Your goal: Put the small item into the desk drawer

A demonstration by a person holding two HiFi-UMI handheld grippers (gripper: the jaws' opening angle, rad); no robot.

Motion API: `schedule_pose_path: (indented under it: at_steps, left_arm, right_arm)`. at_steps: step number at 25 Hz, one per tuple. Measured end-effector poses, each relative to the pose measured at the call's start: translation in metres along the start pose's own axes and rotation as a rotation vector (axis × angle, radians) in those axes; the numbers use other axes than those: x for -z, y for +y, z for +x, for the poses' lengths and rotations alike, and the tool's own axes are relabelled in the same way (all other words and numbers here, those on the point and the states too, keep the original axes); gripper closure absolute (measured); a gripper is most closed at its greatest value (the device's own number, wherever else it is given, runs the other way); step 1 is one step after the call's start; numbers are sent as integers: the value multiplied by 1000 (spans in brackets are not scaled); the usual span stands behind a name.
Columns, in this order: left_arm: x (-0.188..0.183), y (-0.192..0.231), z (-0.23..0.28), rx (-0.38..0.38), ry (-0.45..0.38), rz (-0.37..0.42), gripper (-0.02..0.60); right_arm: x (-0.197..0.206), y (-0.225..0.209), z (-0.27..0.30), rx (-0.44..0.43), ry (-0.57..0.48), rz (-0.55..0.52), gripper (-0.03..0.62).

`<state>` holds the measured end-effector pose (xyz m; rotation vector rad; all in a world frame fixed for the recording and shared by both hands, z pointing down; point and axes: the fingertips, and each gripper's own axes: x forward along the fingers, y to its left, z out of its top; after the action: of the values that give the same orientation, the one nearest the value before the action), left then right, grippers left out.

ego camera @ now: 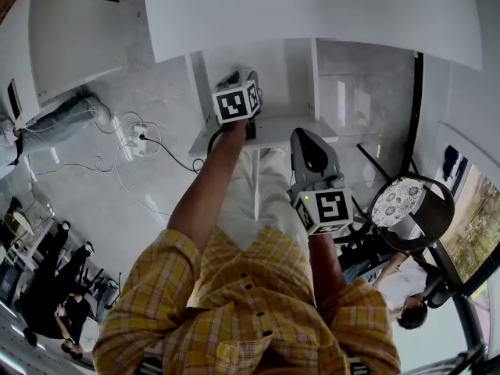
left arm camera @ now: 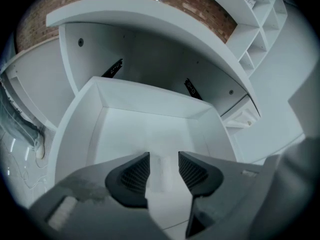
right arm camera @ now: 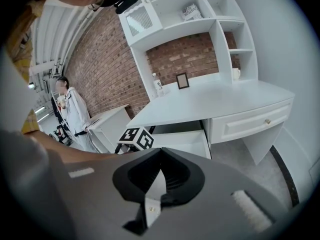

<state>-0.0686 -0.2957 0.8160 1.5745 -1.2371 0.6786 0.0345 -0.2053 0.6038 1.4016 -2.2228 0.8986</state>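
The white desk drawer [left arm camera: 150, 104] stands pulled out under the desktop [right arm camera: 225, 101]. My left gripper [left arm camera: 164, 168] hangs inside it, open. A small pale white item [left arm camera: 160, 184] lies on the drawer floor between the two pads, and neither pad presses on it. In the head view the left gripper's marker cube [ego camera: 236, 100] sits over the open drawer [ego camera: 273, 131] at arm's length. My right gripper [right arm camera: 160, 197] is held back near my body, shut with its tips meeting and nothing between them. It looks towards the desk and the open drawer [right arm camera: 182, 139].
A second drawer [right arm camera: 250, 124] with a knob stays closed on the desk's right. Shelves [right arm camera: 200, 14] rise above the desktop against a brick wall. A chair with a patterned cushion [ego camera: 397, 201] stands to my right. A power strip with cables [ego camera: 137, 139] lies on the floor at left. A person [right arm camera: 75, 114] stands nearby.
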Motion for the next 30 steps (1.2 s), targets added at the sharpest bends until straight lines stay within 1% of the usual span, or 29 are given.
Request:
schedule_pose_path:
  at_steps: [10, 13, 19, 25, 27, 30]
  left_arm:
    - [-16, -15, -59, 39, -77, 28, 393]
    - [-21, -22, -82, 46, -112, 34, 405]
    - [-27, -39, -132, 69, -190, 45, 409]
    - [-34, -60, -184, 75, -278, 82, 445]
    - [-34, -64, -199, 67, -309, 105, 473]
    - [-24, -74, -227, 59, -344, 131, 515]
  right_arm:
    - [-15, 12, -21, -1, -52, -28, 597]
    - [-23, 15, -30, -8, -71, -41, 597]
    - [-38, 24, -53, -21, -114, -78, 597]
    - [-56, 33, -78, -40, -158, -106, 597]
    - [-61, 37, -87, -54, -176, -108, 597]
    - [-64, 41, -106, -65, -195, -107, 597]
